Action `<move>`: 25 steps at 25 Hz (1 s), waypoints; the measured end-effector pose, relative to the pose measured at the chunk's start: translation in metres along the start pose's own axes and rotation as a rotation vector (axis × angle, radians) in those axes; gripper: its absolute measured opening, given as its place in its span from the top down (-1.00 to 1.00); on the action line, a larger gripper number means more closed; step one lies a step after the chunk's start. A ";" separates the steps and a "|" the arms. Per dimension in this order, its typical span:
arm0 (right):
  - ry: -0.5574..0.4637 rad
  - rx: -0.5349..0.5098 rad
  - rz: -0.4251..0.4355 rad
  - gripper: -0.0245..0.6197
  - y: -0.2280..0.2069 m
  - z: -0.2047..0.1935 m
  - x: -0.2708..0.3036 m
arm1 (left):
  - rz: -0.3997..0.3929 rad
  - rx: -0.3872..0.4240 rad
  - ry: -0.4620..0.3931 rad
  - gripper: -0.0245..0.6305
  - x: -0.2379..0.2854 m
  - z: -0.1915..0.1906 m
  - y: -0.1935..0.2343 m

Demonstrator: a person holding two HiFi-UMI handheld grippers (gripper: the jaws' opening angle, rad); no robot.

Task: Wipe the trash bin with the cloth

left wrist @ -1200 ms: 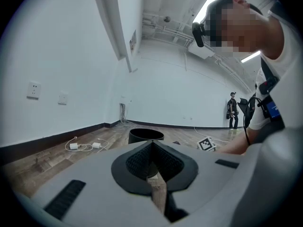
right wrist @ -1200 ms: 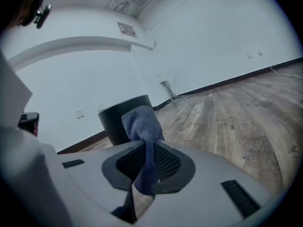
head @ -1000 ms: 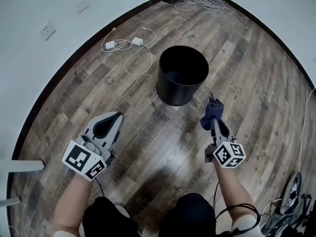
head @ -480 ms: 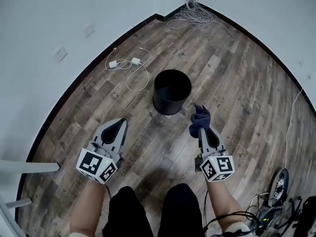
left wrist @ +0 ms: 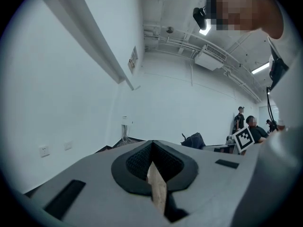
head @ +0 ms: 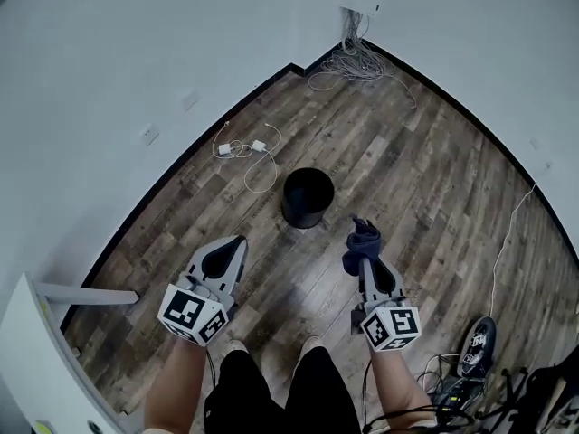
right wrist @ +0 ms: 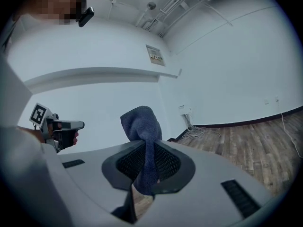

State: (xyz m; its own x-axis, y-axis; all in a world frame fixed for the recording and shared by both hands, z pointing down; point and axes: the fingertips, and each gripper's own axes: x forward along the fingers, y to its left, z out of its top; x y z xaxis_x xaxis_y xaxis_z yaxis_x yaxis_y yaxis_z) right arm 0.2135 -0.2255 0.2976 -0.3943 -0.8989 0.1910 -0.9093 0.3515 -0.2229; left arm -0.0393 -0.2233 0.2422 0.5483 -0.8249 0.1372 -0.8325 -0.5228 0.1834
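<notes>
A black round trash bin (head: 308,197) stands upright on the wood floor, far below and ahead of both grippers. My right gripper (head: 364,250) is shut on a dark blue cloth (head: 361,241), which bunches up above the jaws; the right gripper view shows the cloth (right wrist: 142,126) pinched between the black pads (right wrist: 165,162). My left gripper (head: 228,250) is shut with nothing in it, its pads (left wrist: 137,162) meeting at the tip. Both grippers are held level at waist height, well short of the bin.
White chargers with cables (head: 242,148) lie left of the bin near the wall. A tangle of grey cables (head: 355,61) fills the far corner. More gear and cords (head: 475,351) sit at the lower right. A white table edge (head: 36,351) is at the lower left.
The head camera has risen, so the bin looks smaller and farther away. Both grippers have come up with it and keep their hold; the cloth stays in the right one.
</notes>
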 end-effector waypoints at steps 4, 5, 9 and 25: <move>0.002 0.008 -0.011 0.79 0.014 0.079 -0.036 | 0.008 -0.056 -0.018 0.89 -0.020 0.077 -0.045; 0.002 0.001 -0.004 0.79 0.020 0.098 -0.045 | 0.007 -0.065 -0.020 0.89 -0.027 0.095 -0.058; -0.009 -0.028 0.051 0.79 0.047 0.164 -0.086 | 0.022 -0.058 -0.031 0.89 -0.054 0.159 -0.098; -0.129 -0.052 0.113 0.79 0.150 0.285 -0.188 | 0.016 -0.039 -0.119 0.89 -0.170 0.279 -0.151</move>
State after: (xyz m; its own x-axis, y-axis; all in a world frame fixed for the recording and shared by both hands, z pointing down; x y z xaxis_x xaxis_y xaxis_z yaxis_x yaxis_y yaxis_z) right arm 0.1896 -0.0787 -0.0441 -0.4767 -0.8780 0.0430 -0.8673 0.4617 -0.1861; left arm -0.0288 -0.0639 -0.0802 0.5193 -0.8542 0.0240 -0.8363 -0.5022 0.2202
